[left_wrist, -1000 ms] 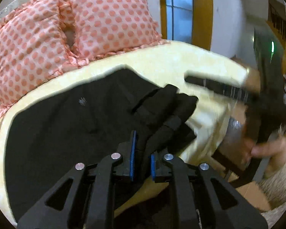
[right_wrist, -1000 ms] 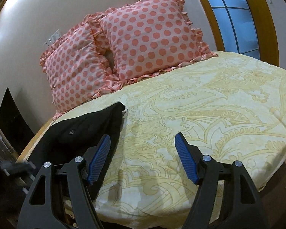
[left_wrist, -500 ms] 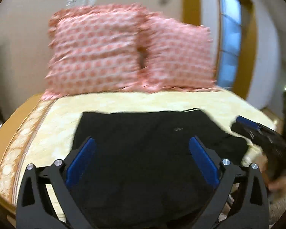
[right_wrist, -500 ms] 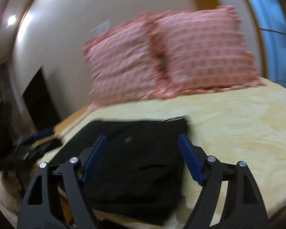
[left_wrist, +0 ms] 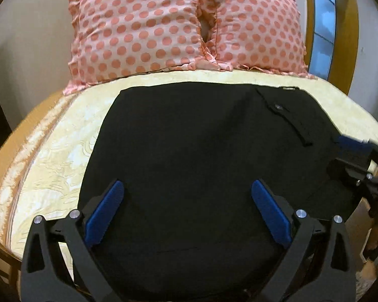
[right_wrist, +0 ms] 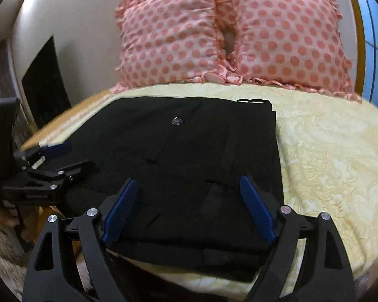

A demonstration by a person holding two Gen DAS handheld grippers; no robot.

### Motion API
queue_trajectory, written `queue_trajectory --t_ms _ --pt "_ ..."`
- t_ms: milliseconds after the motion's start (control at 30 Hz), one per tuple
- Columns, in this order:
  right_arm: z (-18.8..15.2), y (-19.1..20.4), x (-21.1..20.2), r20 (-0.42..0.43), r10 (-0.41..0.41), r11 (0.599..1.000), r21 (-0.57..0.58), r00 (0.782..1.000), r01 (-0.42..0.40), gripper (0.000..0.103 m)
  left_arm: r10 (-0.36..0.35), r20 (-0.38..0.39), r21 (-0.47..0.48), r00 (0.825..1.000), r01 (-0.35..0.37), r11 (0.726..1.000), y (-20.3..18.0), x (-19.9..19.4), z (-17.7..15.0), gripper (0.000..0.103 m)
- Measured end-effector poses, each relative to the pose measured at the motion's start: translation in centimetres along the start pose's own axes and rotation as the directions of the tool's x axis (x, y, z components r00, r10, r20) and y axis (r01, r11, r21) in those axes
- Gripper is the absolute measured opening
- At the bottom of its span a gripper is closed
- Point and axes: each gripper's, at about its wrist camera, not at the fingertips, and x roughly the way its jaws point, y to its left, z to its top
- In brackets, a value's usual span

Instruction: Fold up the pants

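Black pants [left_wrist: 201, 156] lie folded and flat on a yellow patterned bed [left_wrist: 50, 151]; they also show in the right wrist view [right_wrist: 194, 156], with a small button on top. My left gripper [left_wrist: 186, 211] is open and empty just above the near part of the pants. My right gripper [right_wrist: 187, 211] is open and empty over the near edge of the pants. Each gripper shows at the side of the other's view: the right one [left_wrist: 357, 166] and the left one [right_wrist: 50, 166].
Two pink polka-dot pillows [left_wrist: 184, 25] lean against the wall at the head of the bed, also in the right wrist view [right_wrist: 229, 32]. A window [left_wrist: 322, 25] is at the right. The bed's wooden edge [left_wrist: 15, 136] runs along the left. Bare bedspread [right_wrist: 335, 156] lies right of the pants.
My left gripper let go of the bunched pant fabric and opened wide. Both grippers swung to face the pillows, and the pants now lie flat and folded.
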Motion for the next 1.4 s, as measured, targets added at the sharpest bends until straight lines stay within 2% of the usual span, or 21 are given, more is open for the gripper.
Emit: queue_trajectory --t_ms 133,200,300,333,467,600,833,867,900,933,1000,1067,1133,1233,1267,1333,1400 --pt "2.5 -3.1 -1.4 0.046 0.105 0.982 0.156 0.993 -0.111 0.085 -0.023 0.005 -0.004 1.0 0.023 1.0 0.5 -0.1 -0.1 0.101" --pt "3.8 -5.2 -1.5 0.059 0.106 0.965 0.235 0.993 -0.117 0.085 -0.031 0.02 0.002 0.999 0.031 1.0 0.5 -0.3 -0.4 0.101" --pt "5.7 -8.1 -0.1 0.021 0.13 0.937 0.323 0.991 -0.13 0.085 -0.045 0.036 0.001 0.998 0.045 0.999 0.6 -0.5 -0.5 0.101" --pt "6.3 -8.8 0.9 -0.022 0.136 0.935 0.333 0.99 -0.121 0.085 -0.047 0.037 0.002 0.998 0.047 0.999 0.6 -0.5 -0.5 0.101" --pt "7.1 -9.9 4.0 -0.133 0.153 0.928 0.359 0.979 -0.096 0.084 -0.058 0.045 0.005 0.997 0.057 0.998 0.6 -0.6 -0.6 0.101" --pt "7.2 -10.1 5.9 -0.2 0.163 0.933 0.35 0.966 -0.084 0.076 -0.068 0.054 0.009 0.996 0.067 0.998 0.7 -0.7 -0.7 0.101" --pt "7.2 -10.9 6.9 -0.226 0.16 0.932 0.356 0.961 -0.072 0.073 -0.073 0.068 0.012 0.995 0.072 0.997 0.6 -0.7 -0.8 0.101" --pt "7.3 -11.0 7.1 -0.228 0.157 0.935 0.347 0.961 -0.071 0.071 -0.073 0.07 0.012 0.995 0.072 0.997 0.6 -0.7 -0.9 0.101" --pt "7.4 -10.9 7.3 -0.231 0.157 0.938 0.338 0.96 -0.073 0.063 -0.074 0.071 0.012 0.995 0.073 0.997 0.6 -0.7 -0.9 0.101" --pt "7.5 -10.7 7.5 -0.236 0.154 0.944 0.321 0.959 -0.073 0.061 -0.075 0.072 0.012 0.995 0.074 0.997 0.6 -0.7 -0.9 0.101" --pt "7.7 -10.1 7.3 -0.223 0.162 0.954 0.283 0.961 -0.096 0.046 -0.075 0.074 0.012 0.994 0.074 0.997 0.6 -0.7 -0.9 0.101" --pt "7.9 -9.2 6.7 -0.209 0.143 0.972 0.214 0.967 -0.097 0.042 -0.076 0.076 0.014 0.994 0.075 0.997 0.6 -0.7 -0.9 0.101" --pt "7.9 -9.3 7.0 -0.22 0.139 0.972 0.216 0.966 -0.091 0.042 -0.076 0.078 0.014 0.994 0.075 0.997 0.5 -0.8 -0.9 0.101" --pt "7.7 -10.4 7.6 -0.235 0.164 0.956 0.278 0.958 -0.096 0.048 -0.089 0.063 0.009 0.994 0.089 0.996 0.7 -0.9 -0.6 0.101" --pt "7.7 -10.5 7.7 -0.239 0.169 0.953 0.287 0.956 -0.097 0.05 -0.121 0.049 -0.001 0.991 0.121 0.993 1.2 -1.1 -0.3 0.101" --pt "7.7 -10.8 7.9 -0.238 0.184 0.948 0.3 0.954 -0.108 0.053 -0.165 0.043 -0.035 0.985 0.166 0.985 2.2 -1.6 0.5 0.101" --pt "7.8 -10.7 8.0 -0.235 0.189 0.95 0.291 0.953 -0.116 0.052 -0.162 0.061 -0.088 0.985 0.167 0.982 4.2 -2.3 1.8 0.101"
